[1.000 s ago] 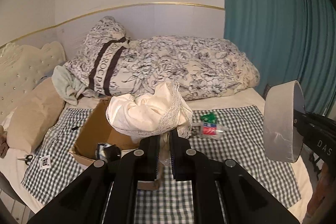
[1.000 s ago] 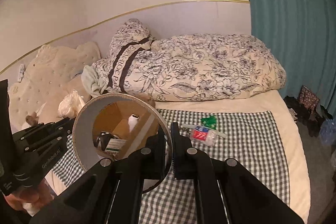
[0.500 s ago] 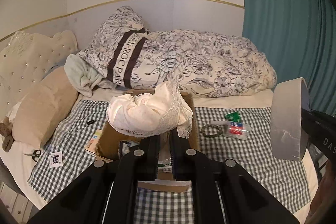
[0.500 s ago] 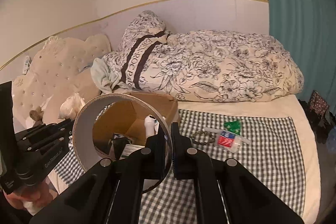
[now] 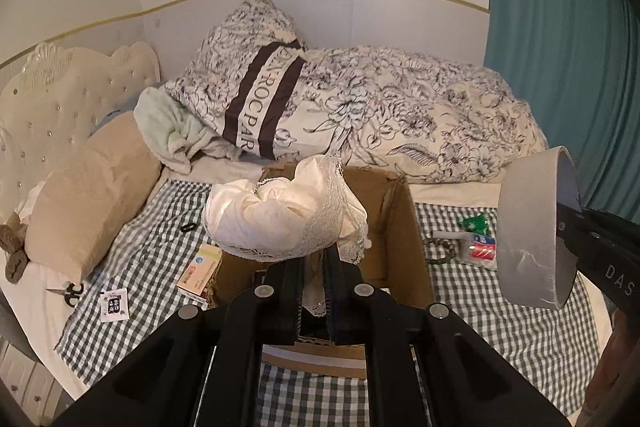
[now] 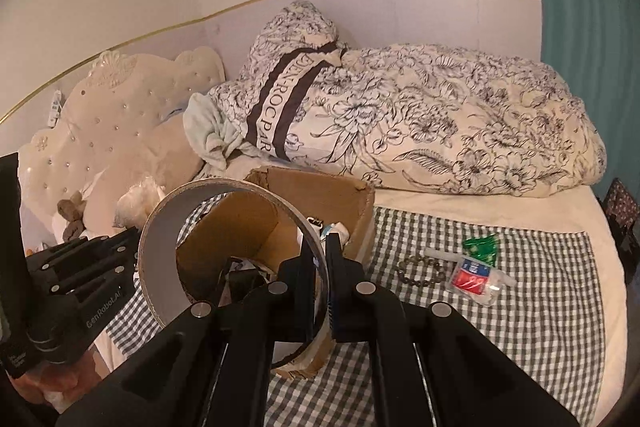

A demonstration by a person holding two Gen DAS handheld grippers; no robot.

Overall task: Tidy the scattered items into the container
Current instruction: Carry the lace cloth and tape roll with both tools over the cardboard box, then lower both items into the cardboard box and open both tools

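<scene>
Here both grippers hang over the bed, each carrying something. The left gripper [image 5: 314, 275] is clamped on a bundle of cream cloth with a lace edge [image 5: 286, 217]; the bundle is held up in the air above the open cardboard box [image 5: 396, 223], not touching it. The right gripper [image 6: 322, 267] is clamped on the rim of a wide grey tape roll [image 6: 168, 227], its fingers pinching the wall of the ring; the roll sits upright, in front of the box [image 6: 320, 195] as seen from that side, and the box interior with a few items shows through its hole.

The box stands on a green-and-white checked cloth [image 5: 512, 339] spread on the bed, just in front of a floral duvet [image 5: 420, 115].

Loose items on the checked cloth:
- right of the box: a bead bracelet [image 6: 420, 269], a clear packet with a red and blue label [image 6: 474, 275], a small green packet [image 6: 482, 245] just behind it
- left of the box: a small carton [image 5: 200, 269] touching the box corner, a black hair tie [image 5: 188, 227], a small printed sachet [image 5: 114, 305], scissors [image 5: 70, 293] at the cloth edge

A beige pillow [image 5: 86, 203] lies left of the cloth
</scene>
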